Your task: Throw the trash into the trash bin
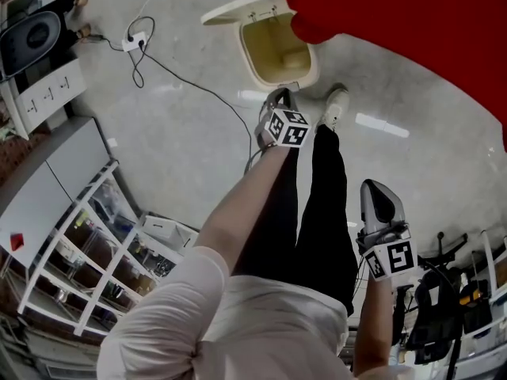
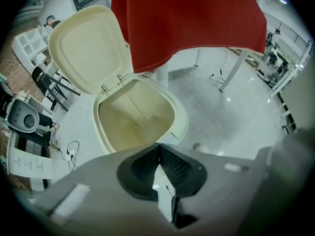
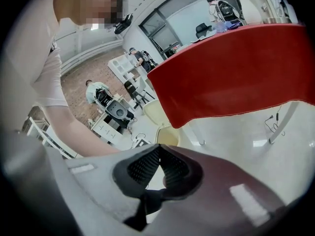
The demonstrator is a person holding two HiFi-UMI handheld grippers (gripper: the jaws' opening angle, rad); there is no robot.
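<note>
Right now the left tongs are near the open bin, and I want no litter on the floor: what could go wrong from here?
1. The left tongs pinch a thin white scrap near the front rim of the bin, not over its middle. Released here, it may flutter onto the floor.
2. The red cloth overhangs the bin's far side, so reaching further could brush it.

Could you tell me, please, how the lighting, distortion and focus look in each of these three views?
Head view: strong wide-angle bend, bright glare streaks on the floor. Left gripper view: dark round vignette, bin fairly sharp, left gripper and its white scrap soft from closeness. Right gripper view: same vignette, right gripper blurred, red cloth clear.
</note>
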